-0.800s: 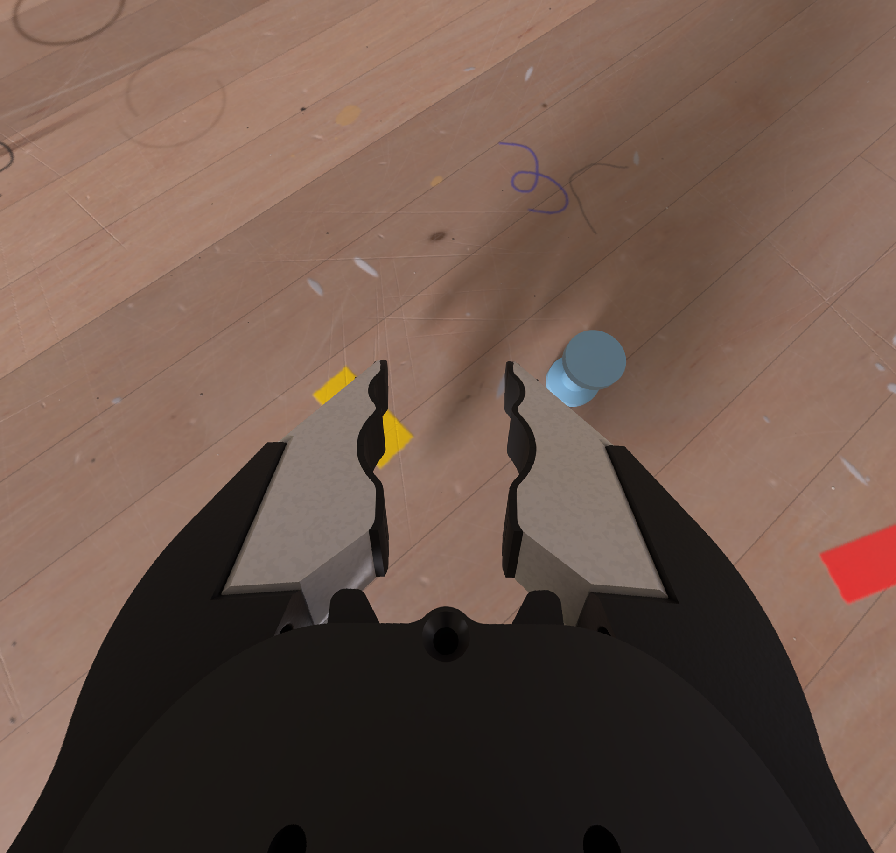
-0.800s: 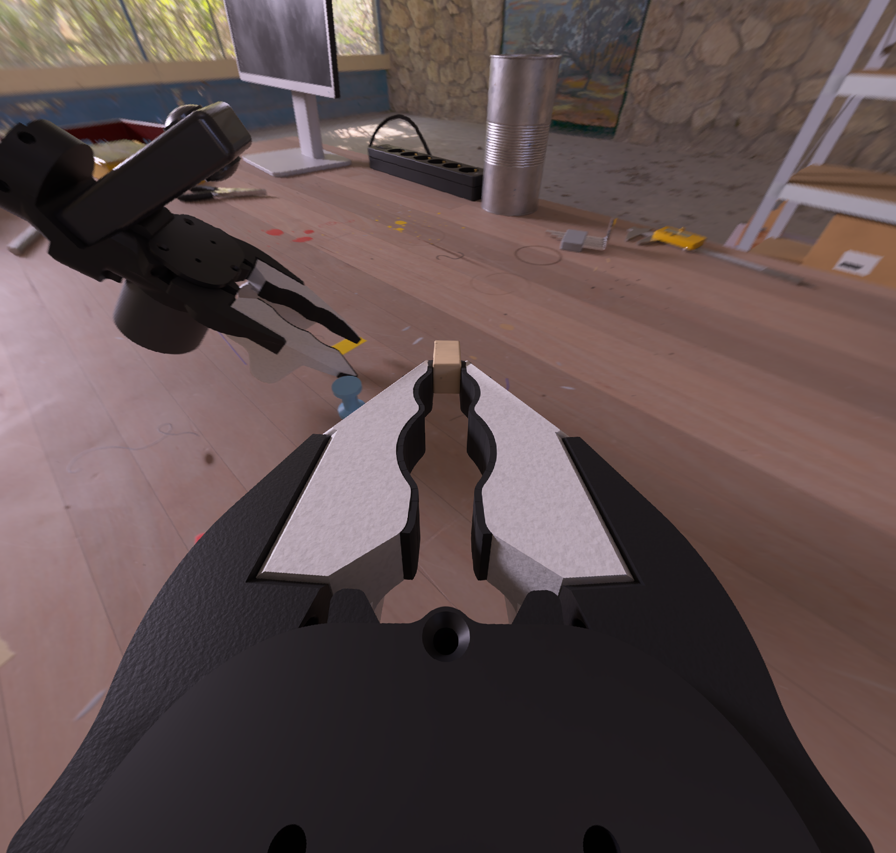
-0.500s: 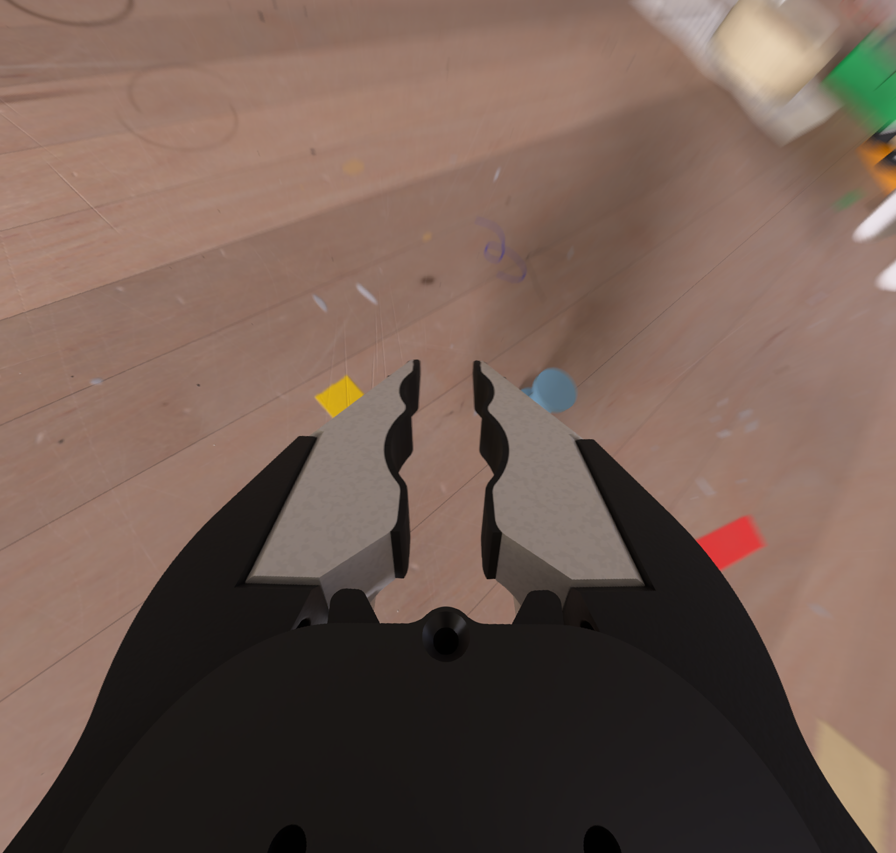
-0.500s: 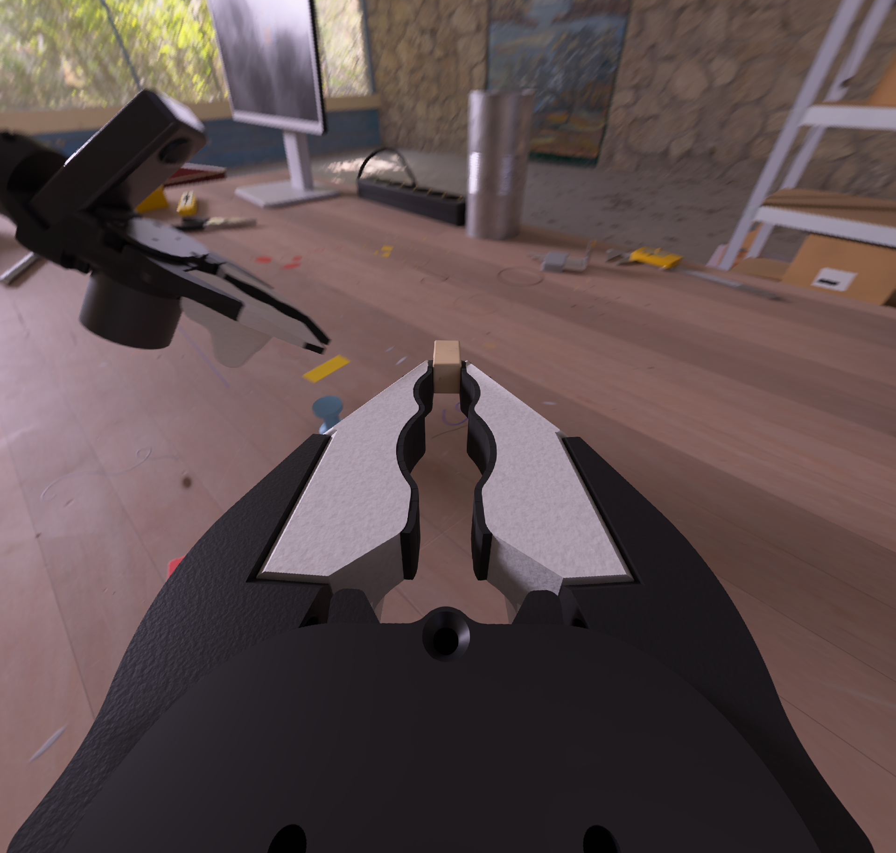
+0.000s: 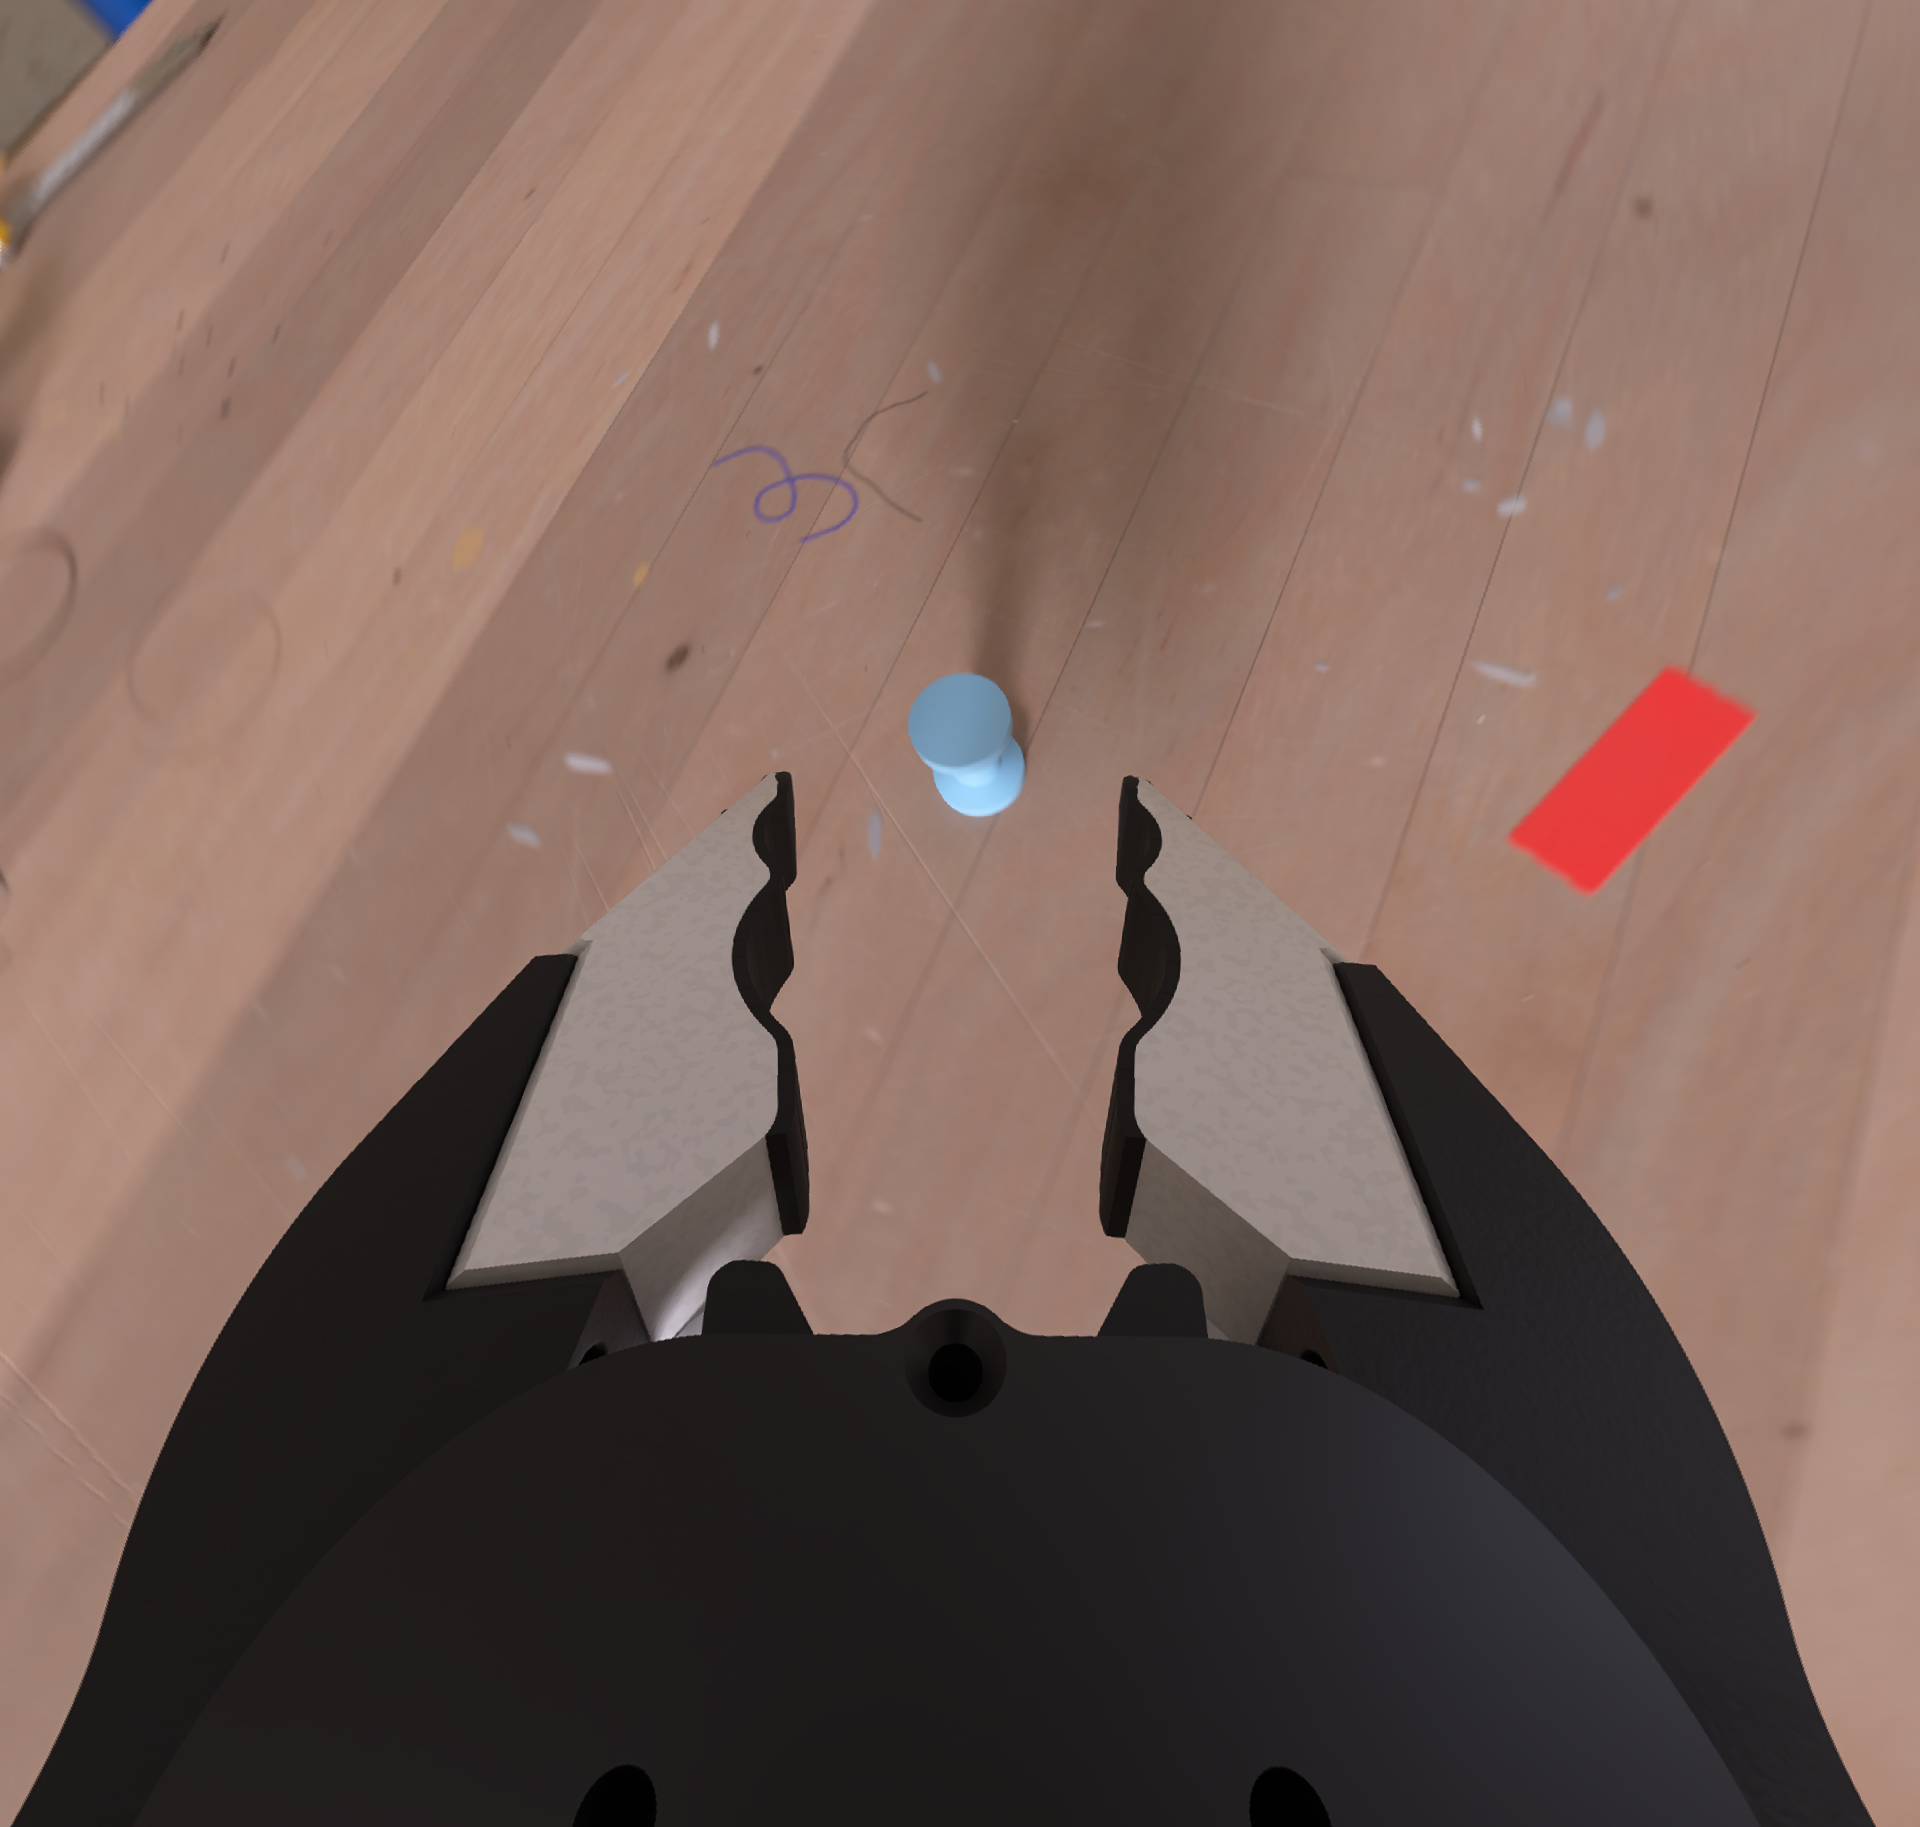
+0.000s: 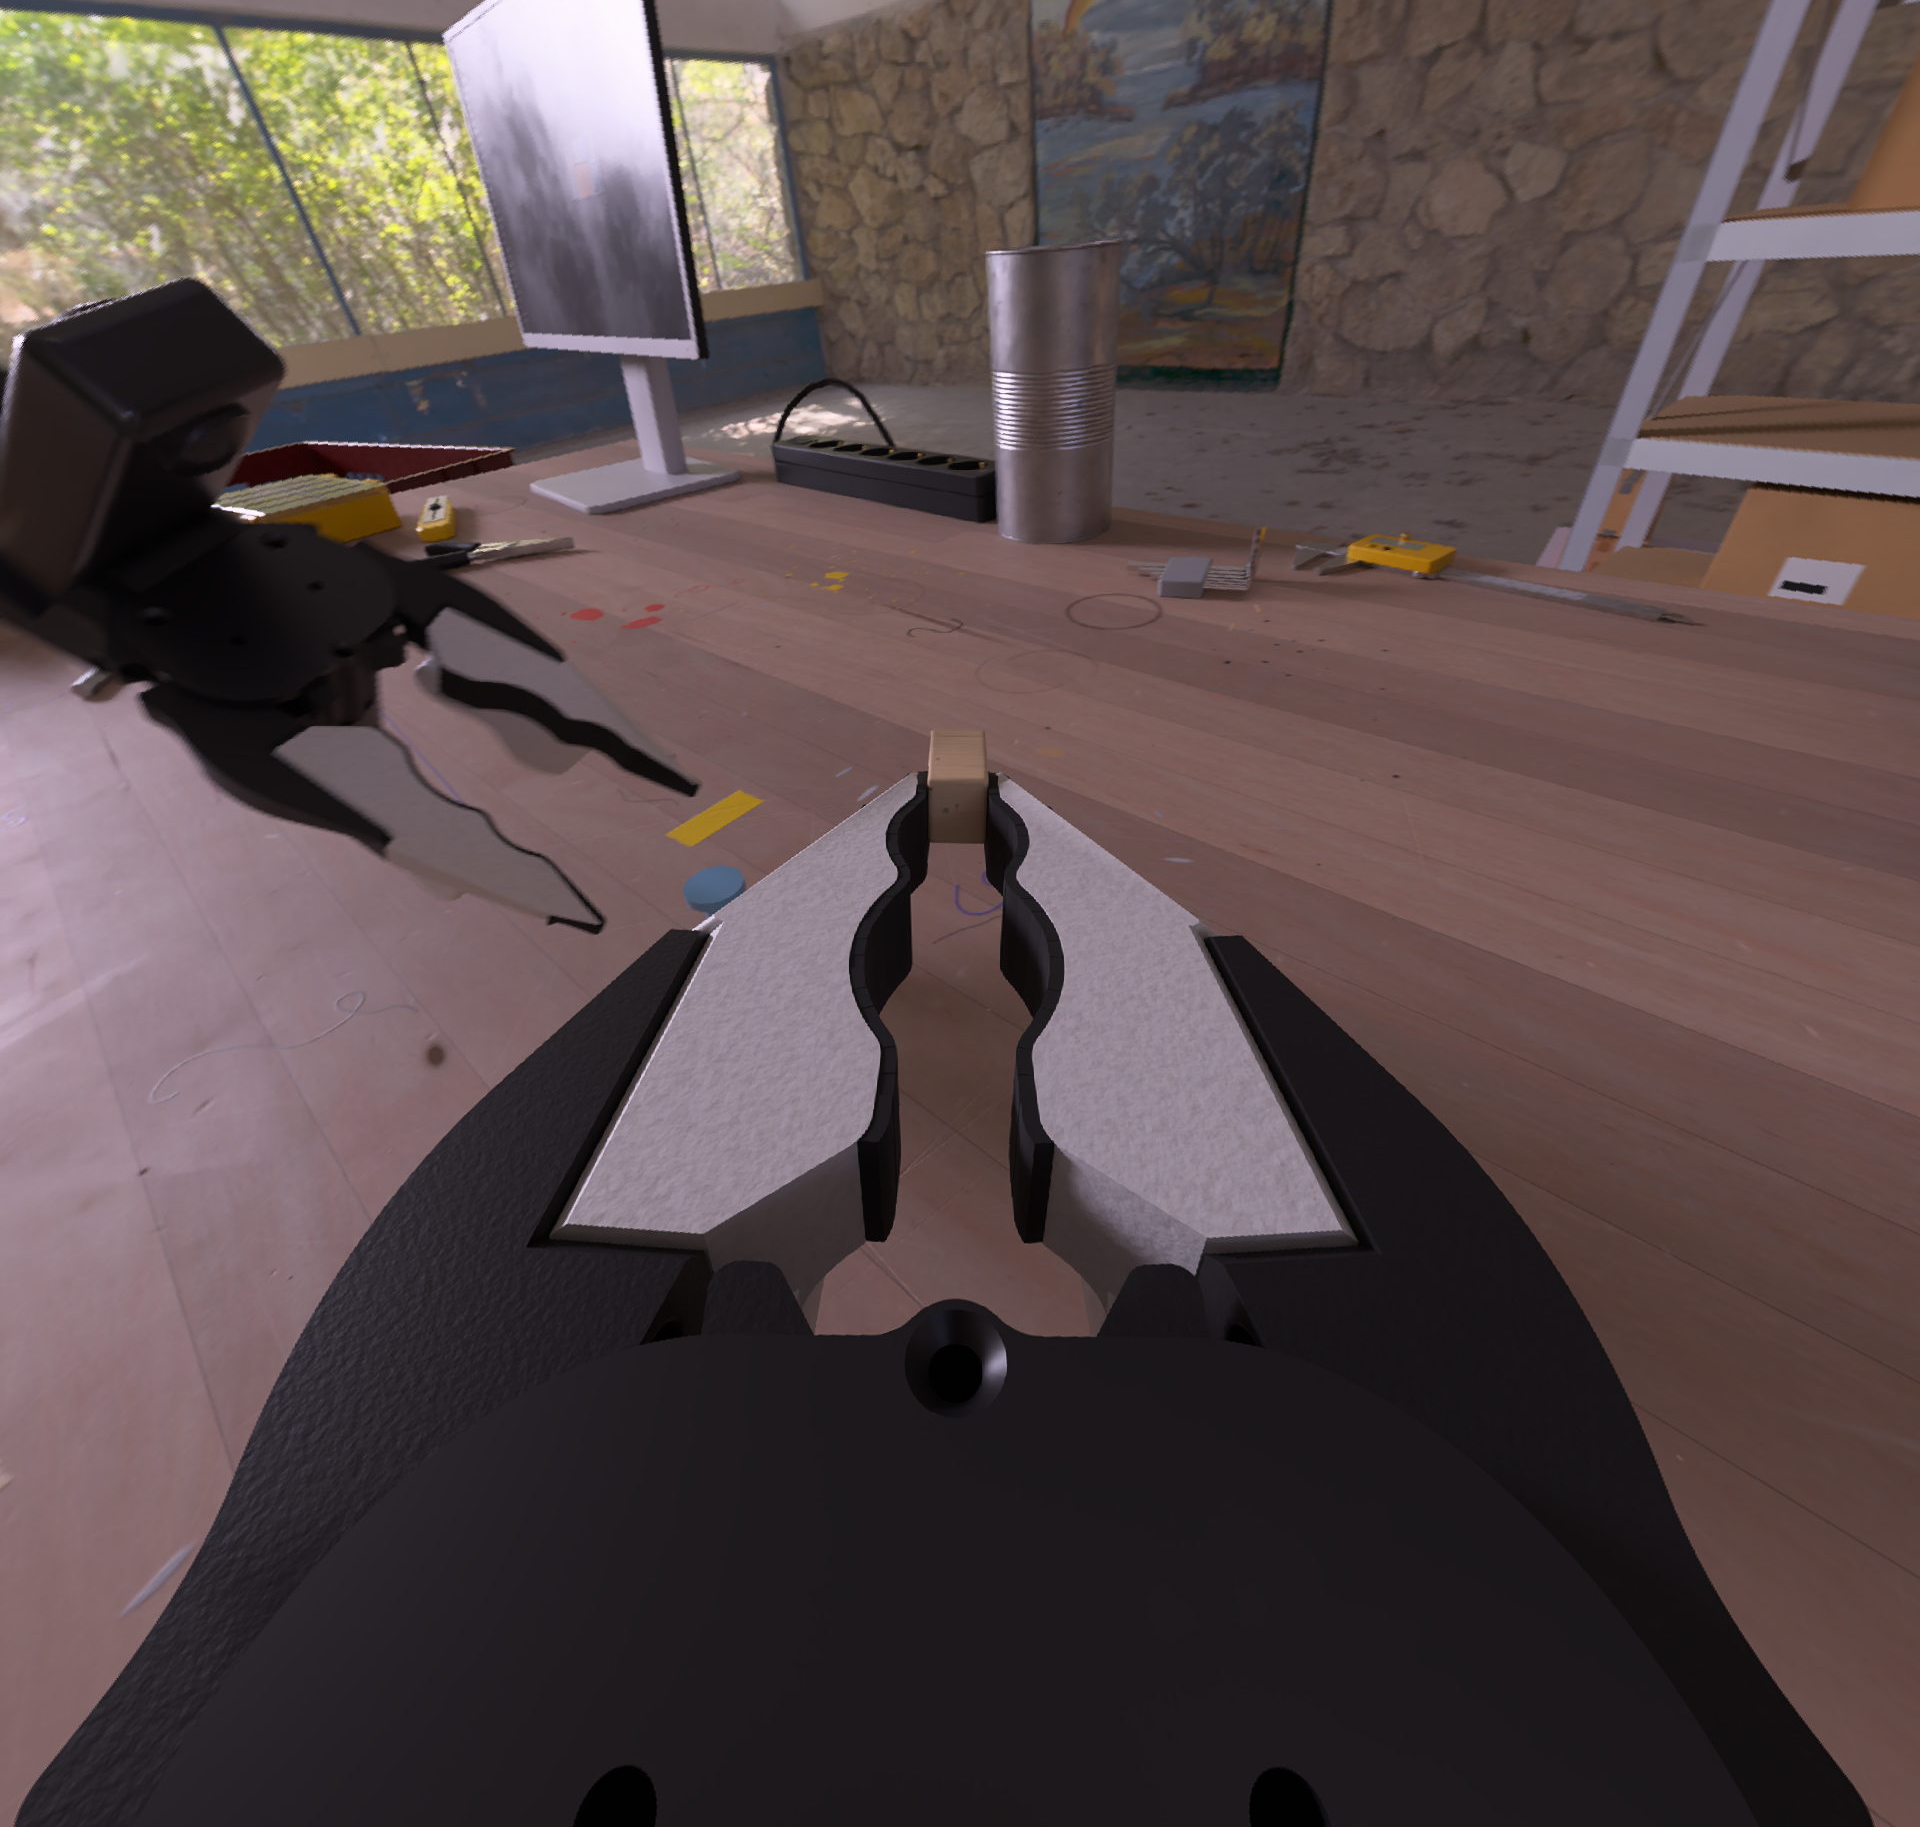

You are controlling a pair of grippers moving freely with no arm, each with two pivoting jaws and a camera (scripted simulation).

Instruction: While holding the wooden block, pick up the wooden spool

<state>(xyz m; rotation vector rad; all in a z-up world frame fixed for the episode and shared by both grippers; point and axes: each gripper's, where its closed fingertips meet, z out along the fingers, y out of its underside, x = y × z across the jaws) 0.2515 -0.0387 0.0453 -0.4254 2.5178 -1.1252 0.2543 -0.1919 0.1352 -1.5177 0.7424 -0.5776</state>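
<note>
Between the right gripper's [image 6: 957, 790] fingertips sat the wooden block [image 6: 957, 785], a small pale cube clamped at the very tips, its top edge standing a little proud of them. The pale finger faces behind it narrowed toward the block, with floor showing through the gap farther back.

Over on the other side, the left gripper [image 5: 954, 790] had its jaws spread wide with nothing between them. Just beyond its tips, roughly centred on the gap, the wooden spool [image 5: 965, 744] stood upright on the wooden floor [image 5: 1351, 323]. It was light blue, with a round top, a narrow waist and a wider base, and neither finger touched it. From the right wrist view only the spool's blue top [image 6: 714, 888] showed, tucked beside the right gripper's left finger, while the left gripper [image 6: 634, 847] hung above the boards to the left, angled down toward the spool and slightly blurred.

Farther out, a red strip [image 5: 1631, 778] lay flat on the floor to the right of the left gripper, and a purple thread squiggle [image 5: 795, 494] lay beyond the spool. A yellow strip [image 6: 714, 817] lay near the spool. At the back stood a monitor [image 6: 582, 146] on a white stand, a black power strip [image 6: 883, 476], a tall metal can [image 6: 1051, 390], a yellow caliper [image 6: 1397, 556] and a white ladder [image 6: 1756, 239] before a stone wall.
</note>
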